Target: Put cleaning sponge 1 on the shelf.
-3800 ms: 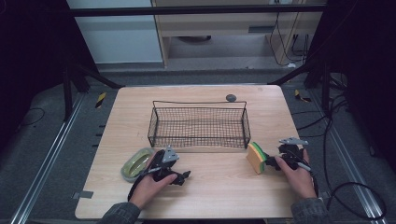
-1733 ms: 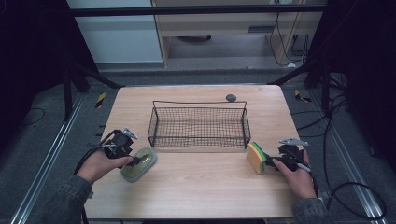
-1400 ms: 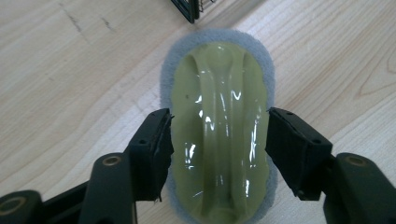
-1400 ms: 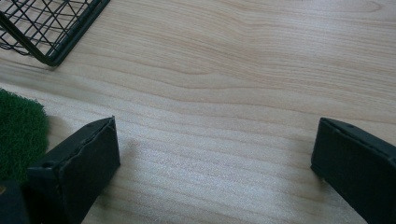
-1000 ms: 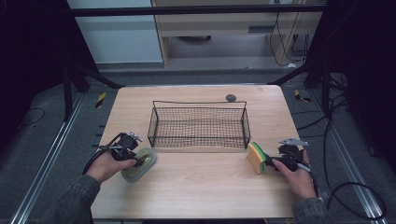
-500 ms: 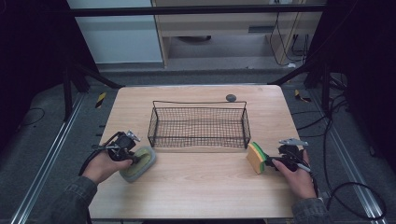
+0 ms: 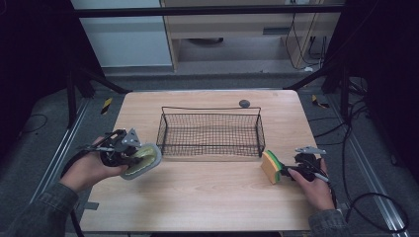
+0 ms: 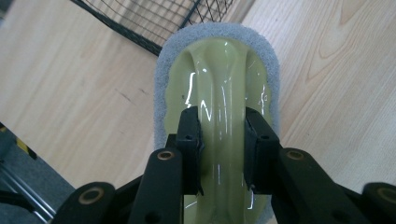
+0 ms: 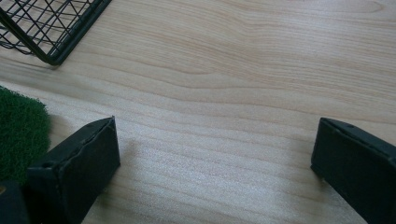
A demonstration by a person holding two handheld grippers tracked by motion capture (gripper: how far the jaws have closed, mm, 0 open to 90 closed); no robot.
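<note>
Looking down from the high view, the left gripper point(image 7: 129, 154) sits at about eight o'clock on the wooden table point(image 7: 207, 207), clamped on a grey scrubbing pad with a pale green handle point(image 7: 142, 160). The pad hangs tilted just off the wire basket point(image 7: 211, 132), at its seven o'clock corner, which suggests the basket is its destination. At four o'clock the right gripper point(image 7: 290, 170) rests low beside a yellow-and-green sponge point(image 7: 272, 167). A small dark object point(image 7: 244, 103) lies at twelve o'clock behind the basket.

The left gripper view shows the jaws pinching the raised green handle ridge of the scrubbing pad point(image 8: 218, 107) from both sides, a firm hold that keeps the grey felt clear of the pads; basket mesh point(image 8: 154, 18) lies ahead.

The right gripper view has the jaws spread wide over bare table point(image 9: 233, 93), holding nothing, with the sponge's green face point(image 9: 21, 135) at nine o'clock, outside them.
</note>
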